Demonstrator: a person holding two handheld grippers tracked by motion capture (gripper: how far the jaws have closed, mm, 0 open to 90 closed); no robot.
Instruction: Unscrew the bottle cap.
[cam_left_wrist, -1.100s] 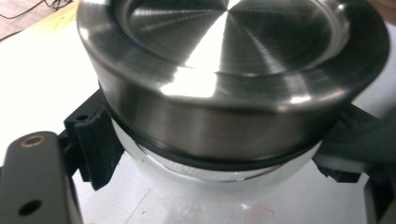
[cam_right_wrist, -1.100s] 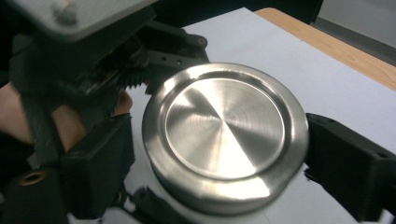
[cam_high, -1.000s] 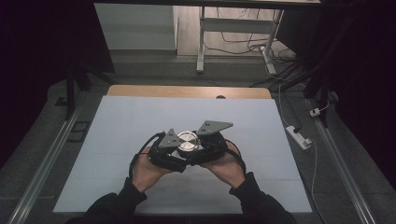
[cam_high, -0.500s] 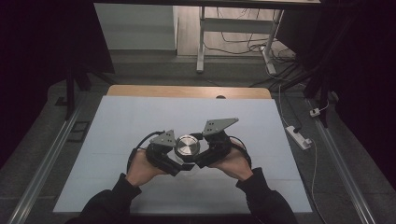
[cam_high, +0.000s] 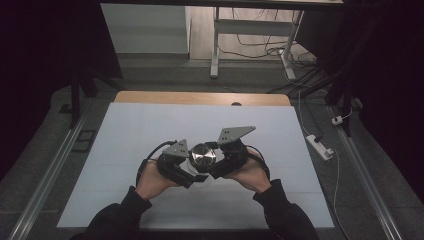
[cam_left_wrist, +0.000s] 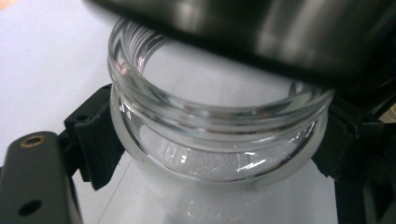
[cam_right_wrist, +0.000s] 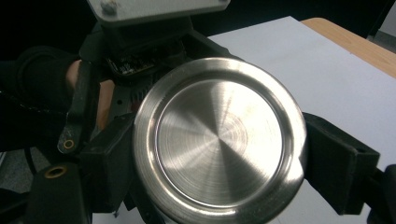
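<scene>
A clear glass jar (cam_left_wrist: 219, 126) with a threaded mouth is clamped at its neck between the black jaws of my left gripper (cam_left_wrist: 215, 144). My right gripper (cam_right_wrist: 219, 154) is shut on a round brushed-metal lid (cam_right_wrist: 219, 135) by its rim. The lid (cam_left_wrist: 280, 37) sits tilted just over the jar's mouth, with a gap showing on one side. In the high view the lid (cam_high: 202, 156) shines between the left gripper (cam_high: 187, 172) and the right gripper (cam_high: 217, 162), held above the near middle of the white table (cam_high: 150, 130).
A wooden strip (cam_high: 200, 98) borders the table's far edge. A white power strip (cam_high: 320, 146) lies on the floor at the right, and a desk frame with cables (cam_high: 250, 40) stands beyond the table. Metal rails run along both sides.
Both forearms have spread wider and the right gripper has turned a little, its grey plate swinging right. The lid stays over the jar between the two grippers.
</scene>
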